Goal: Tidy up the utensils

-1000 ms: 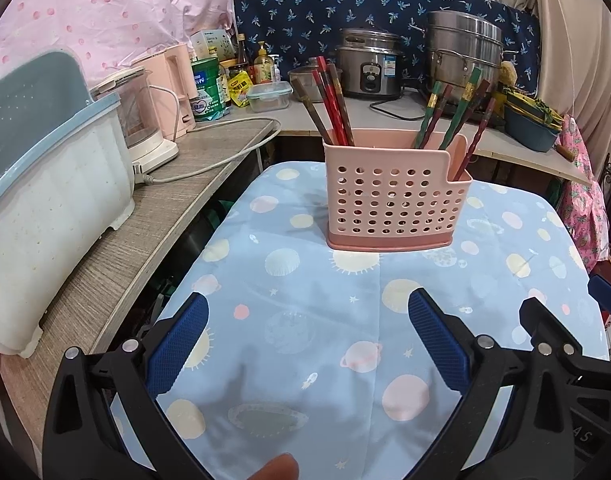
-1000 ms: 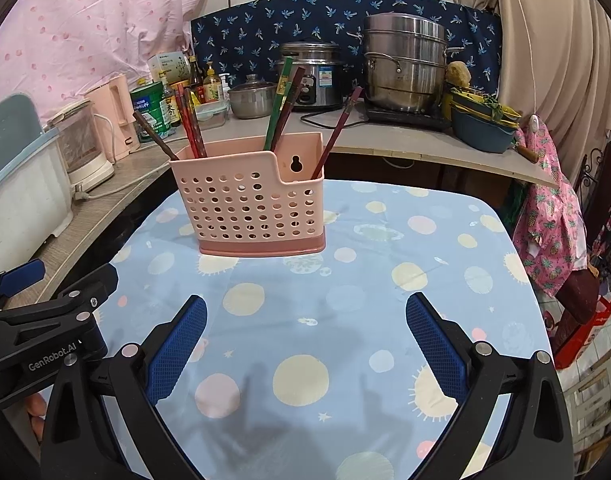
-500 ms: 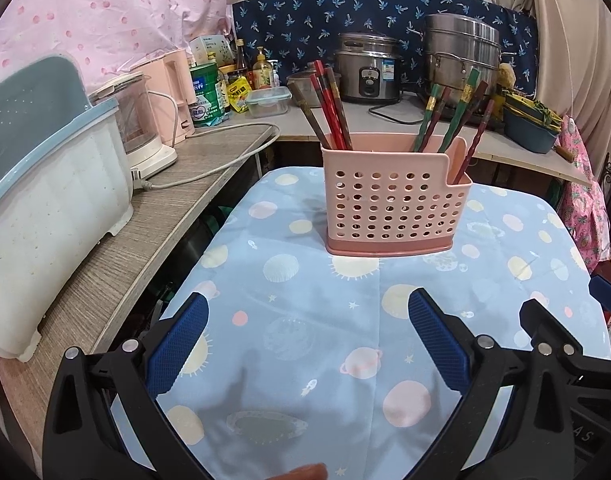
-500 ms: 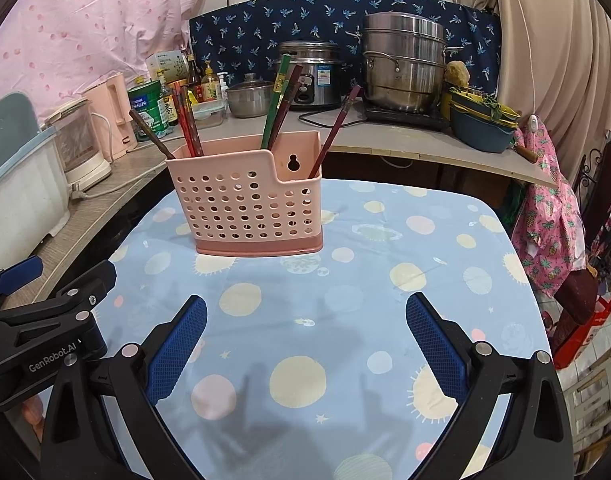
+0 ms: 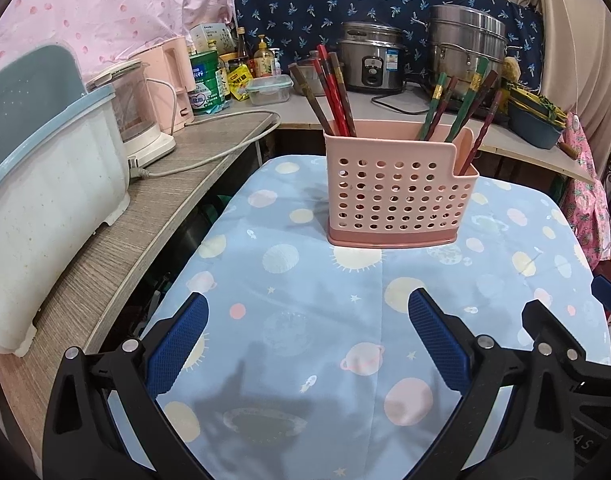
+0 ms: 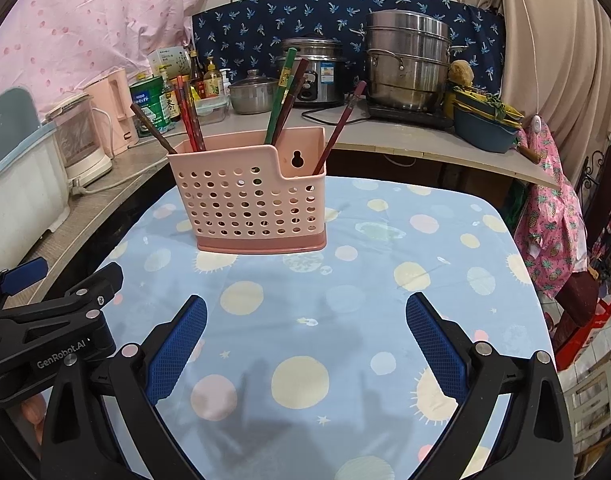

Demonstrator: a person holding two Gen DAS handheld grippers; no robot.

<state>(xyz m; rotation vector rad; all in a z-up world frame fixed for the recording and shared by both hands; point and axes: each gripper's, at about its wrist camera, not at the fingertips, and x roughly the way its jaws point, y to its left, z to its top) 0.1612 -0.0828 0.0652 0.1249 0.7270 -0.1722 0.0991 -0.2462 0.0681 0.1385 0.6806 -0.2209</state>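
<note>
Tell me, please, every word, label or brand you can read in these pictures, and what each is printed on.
"GenRobot.AI": on the black body of the left gripper, seen in the right wrist view.
"AS": partial letters on the right gripper's body in the left wrist view.
Green tin, bottles, white box and rice cooker labels: too small or blurred to read.

One pink holder (image 5: 389, 196) is standing toward the far edge of the table (image 5: 289, 320). About nine chopsticks (image 5: 332, 92) are sticking out of it: four at its left end, four in the middle and one in the low right section, though overlaps are blurring the count. Along the counter (image 5: 105, 272) are sitting one rice cooker (image 5: 369, 64), one stacked steel steamer (image 5: 465, 48), one small lidded pot (image 6: 252, 94), one pink kettle (image 5: 173, 80), one green tin (image 5: 204, 80), one clear lidded box (image 5: 269, 90), one blue basin (image 5: 533, 128) and one large white tub (image 5: 45, 184). Two grippers, the left gripper (image 5: 307, 308) and the right gripper (image 6: 305, 308), are hovering over the table's near edge.
</note>
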